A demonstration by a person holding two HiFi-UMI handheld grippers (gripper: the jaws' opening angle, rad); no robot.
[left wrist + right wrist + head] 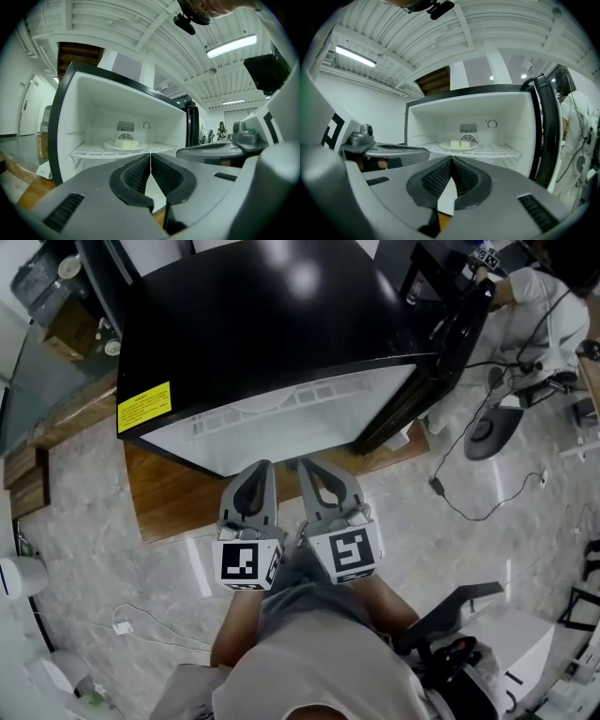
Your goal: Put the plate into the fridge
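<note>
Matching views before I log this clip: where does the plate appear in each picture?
Head view: not in it; the fridge, seen from above, hides the shelf.
Left gripper view: plate left of centre, on the fridge shelf.
Right gripper view: plate near centre, on that shelf.
Shared landmark: the open black door, at the fridge's right.

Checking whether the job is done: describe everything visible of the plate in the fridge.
The plate is round, white and shallow. It lies flat on the white wire shelf inside the open fridge, mid-shelf, before the round back-wall vent. Two pale blocks sit on it; nothing else touches it.
</note>
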